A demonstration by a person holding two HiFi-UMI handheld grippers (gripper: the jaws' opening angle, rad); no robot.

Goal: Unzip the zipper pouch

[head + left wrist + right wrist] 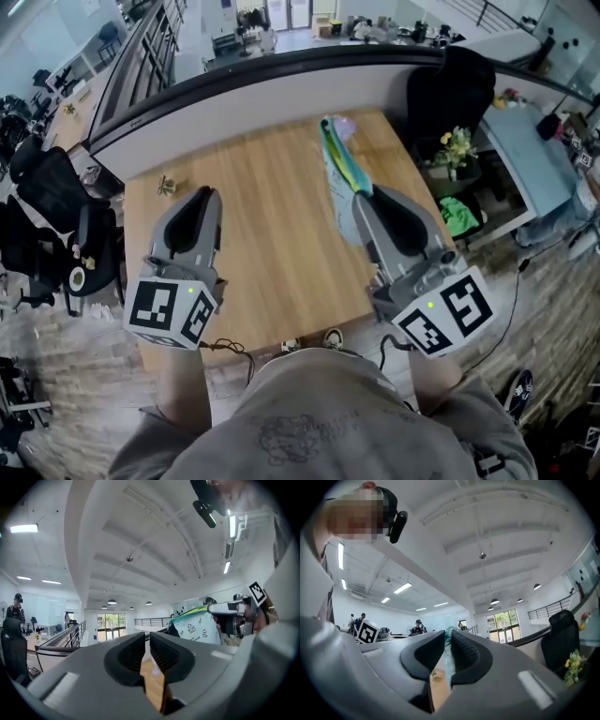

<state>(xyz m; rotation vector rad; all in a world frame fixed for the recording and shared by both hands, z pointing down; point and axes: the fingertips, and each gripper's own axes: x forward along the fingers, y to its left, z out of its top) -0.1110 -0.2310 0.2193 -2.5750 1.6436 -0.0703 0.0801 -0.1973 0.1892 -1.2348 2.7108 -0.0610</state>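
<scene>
The zipper pouch (339, 164) is pale blue with a green and yellow top edge. It sticks out forward from my right gripper (361, 202), well above the wooden table (272, 234). In the right gripper view the jaws (447, 639) are shut on the pouch's fabric (449, 653). My left gripper (202, 197) is raised at the left, apart from the pouch. Its jaws (147, 641) stand almost together with only a thin slit and nothing between them. The left gripper view shows the printed pouch (197, 627) hanging from the right gripper (229, 613) at the right.
A small dried sprig (167, 186) lies near the table's far left corner. A black chair with a jacket (450, 89) and a pot of yellow flowers (457, 145) stand beyond the table's right edge, beside a pale blue side table (525, 150). A curved counter (281, 89) runs behind.
</scene>
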